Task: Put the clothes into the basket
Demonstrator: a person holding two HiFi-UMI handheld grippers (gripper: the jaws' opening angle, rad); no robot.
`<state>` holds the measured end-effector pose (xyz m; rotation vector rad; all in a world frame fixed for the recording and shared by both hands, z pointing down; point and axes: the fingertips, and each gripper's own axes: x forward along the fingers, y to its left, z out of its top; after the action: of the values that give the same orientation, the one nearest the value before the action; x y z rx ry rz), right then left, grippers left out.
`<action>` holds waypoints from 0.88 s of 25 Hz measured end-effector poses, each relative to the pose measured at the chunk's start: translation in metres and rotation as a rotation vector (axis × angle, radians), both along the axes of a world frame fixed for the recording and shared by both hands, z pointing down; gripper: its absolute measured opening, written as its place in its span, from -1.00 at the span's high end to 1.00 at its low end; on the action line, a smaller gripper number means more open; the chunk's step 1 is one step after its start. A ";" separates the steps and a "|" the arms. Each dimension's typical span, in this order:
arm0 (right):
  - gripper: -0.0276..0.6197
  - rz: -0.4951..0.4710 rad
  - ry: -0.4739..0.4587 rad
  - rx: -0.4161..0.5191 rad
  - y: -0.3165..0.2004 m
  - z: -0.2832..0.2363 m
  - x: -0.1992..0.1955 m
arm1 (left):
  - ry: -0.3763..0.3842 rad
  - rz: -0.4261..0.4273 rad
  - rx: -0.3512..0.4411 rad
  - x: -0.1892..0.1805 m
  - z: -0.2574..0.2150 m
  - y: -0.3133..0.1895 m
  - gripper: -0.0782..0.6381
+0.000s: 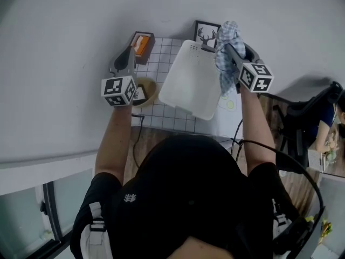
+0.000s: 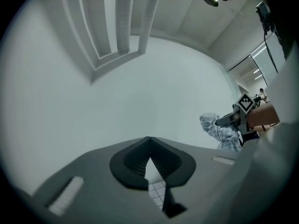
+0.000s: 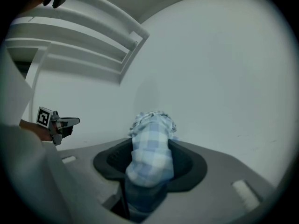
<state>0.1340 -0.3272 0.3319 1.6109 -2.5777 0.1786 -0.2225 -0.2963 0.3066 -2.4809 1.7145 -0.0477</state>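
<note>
**Right gripper holds a checked cloth over the basket**

Seen from above, a person in a dark top holds 2 grippers out over a table covered in a white grid pattern. The right gripper has its jaws clamped on a blue and white checked cloth. The cloth bunches up past the jaw tips and hangs down below them. In the head view it is lifted at the far right edge of a white basket, which stands on the table.

The left gripper has its jaw tips pressed together with nothing between them. It is held to the left of the basket, well apart from the cloth.

Behind the basket stands a framed deer picture. An orange and brown box sits at the far left, and a small round dish lies below the left gripper.
</note>
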 end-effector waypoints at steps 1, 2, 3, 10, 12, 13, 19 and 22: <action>0.27 -0.008 -0.003 0.004 -0.001 -0.002 -0.004 | 0.000 -0.006 0.001 -0.003 -0.001 0.002 0.76; 0.27 -0.017 -0.005 0.008 -0.002 -0.005 -0.008 | 0.000 -0.012 0.003 -0.006 -0.001 0.004 0.76; 0.27 -0.025 -0.008 0.013 -0.003 -0.008 -0.013 | 0.000 -0.018 0.004 -0.009 -0.002 0.006 0.76; 0.27 -0.082 -0.016 0.042 -0.010 -0.026 -0.045 | 0.019 -0.056 0.008 -0.030 -0.008 0.017 0.76; 0.27 -0.096 -0.019 0.046 -0.012 -0.030 -0.053 | 0.015 -0.066 0.010 -0.035 -0.008 0.020 0.76; 0.27 -0.102 -0.021 0.047 -0.013 -0.032 -0.057 | 0.011 -0.070 0.010 -0.037 -0.008 0.022 0.76; 0.27 -0.154 -0.018 0.063 -0.016 -0.043 -0.082 | 0.016 -0.106 0.008 -0.050 -0.004 0.032 0.76; 0.27 -0.170 -0.019 0.063 -0.020 -0.045 -0.092 | 0.025 -0.124 0.007 -0.057 -0.001 0.035 0.76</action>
<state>0.0416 -0.3477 0.2870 1.4057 -2.7437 0.1008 -0.2800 -0.2610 0.3056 -2.3770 1.8738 -0.0232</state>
